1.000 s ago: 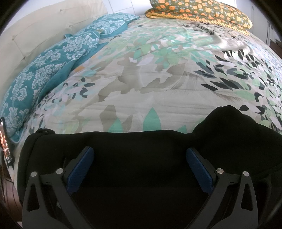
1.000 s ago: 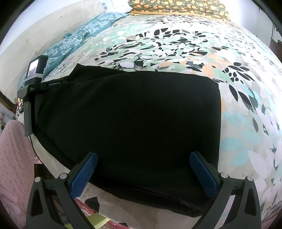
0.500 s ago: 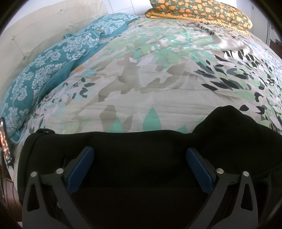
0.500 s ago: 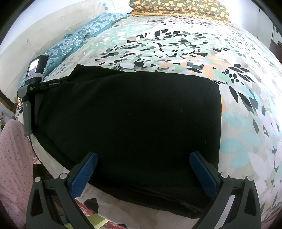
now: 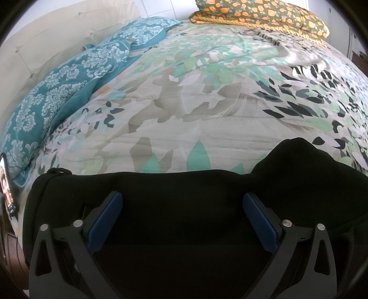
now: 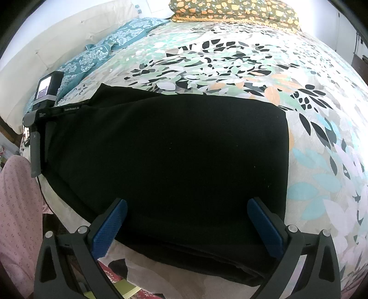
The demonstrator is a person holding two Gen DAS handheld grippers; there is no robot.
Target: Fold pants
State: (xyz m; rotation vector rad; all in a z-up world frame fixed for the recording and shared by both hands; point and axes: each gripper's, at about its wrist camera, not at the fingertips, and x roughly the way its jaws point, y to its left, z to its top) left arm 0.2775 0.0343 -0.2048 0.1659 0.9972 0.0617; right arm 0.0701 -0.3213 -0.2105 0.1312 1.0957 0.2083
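Pants (image 6: 174, 161) flat on bed (image 6: 253, 69), near edge. Left tongs (image 5: 182, 220), right tongs (image 6: 187, 226) spread, empty, poised at 6 o'clock hem to grip.

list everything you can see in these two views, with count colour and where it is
pants: 1, black, lying flat along the near edge of the bed
bedspread: 1, pale with green and black leaf print, covering the bed
pillows: at least 2, teal with white pattern, left side by the headboard
cushion: 1, olive with orange flowers, far end
headboard: 1, cream, left
person's sleeve: 1, pink, lower left
left gripper: 1, black with blue pads, open over the pants
right gripper: 1, same colours, open at the pants' near edge
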